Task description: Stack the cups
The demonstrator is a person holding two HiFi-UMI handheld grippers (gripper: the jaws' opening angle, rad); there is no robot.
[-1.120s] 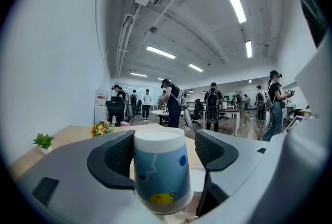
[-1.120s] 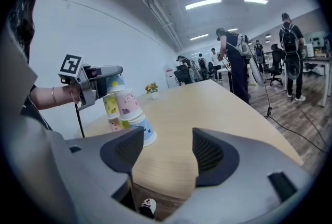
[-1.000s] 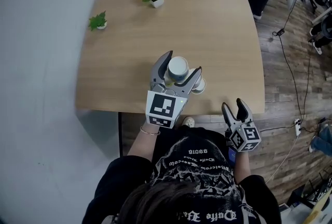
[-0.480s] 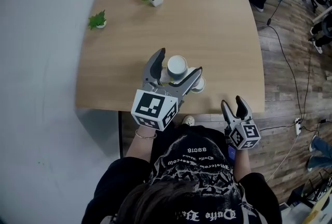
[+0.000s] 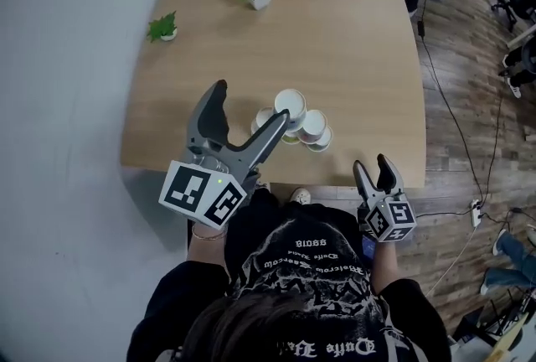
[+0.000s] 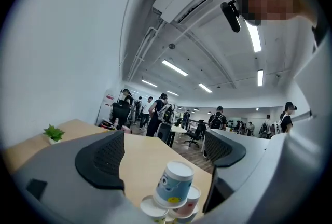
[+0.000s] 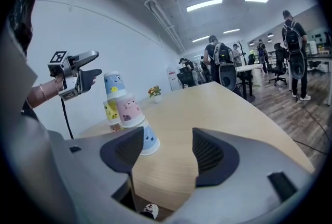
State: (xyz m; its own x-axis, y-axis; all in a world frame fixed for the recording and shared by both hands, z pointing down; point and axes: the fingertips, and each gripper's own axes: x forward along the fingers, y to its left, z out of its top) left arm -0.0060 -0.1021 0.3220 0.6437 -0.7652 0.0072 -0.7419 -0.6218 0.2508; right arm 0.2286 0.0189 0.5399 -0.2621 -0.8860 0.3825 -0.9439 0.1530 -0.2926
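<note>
Paper cup pyramid [image 5: 295,119] on the smooth wooden table [image 5: 335,42], near its front edge; both grippers empty.
Its bottom tier is half hidden: the left gripper view cuts it off at the lower edge, and a ribbed dark pad [image 7: 122,155] covers part of it in the right gripper view. The cups are upside-down, tapered, with cartoon prints, a blue topmost cup [image 7: 114,85] over yellow and pink. The left gripper [image 5: 251,105], whose jaws have just been opening wide, holds nothing beside the pile. The right gripper [image 5: 372,164], jaws partly apart on nothing, hangs off the table's edge.
</note>
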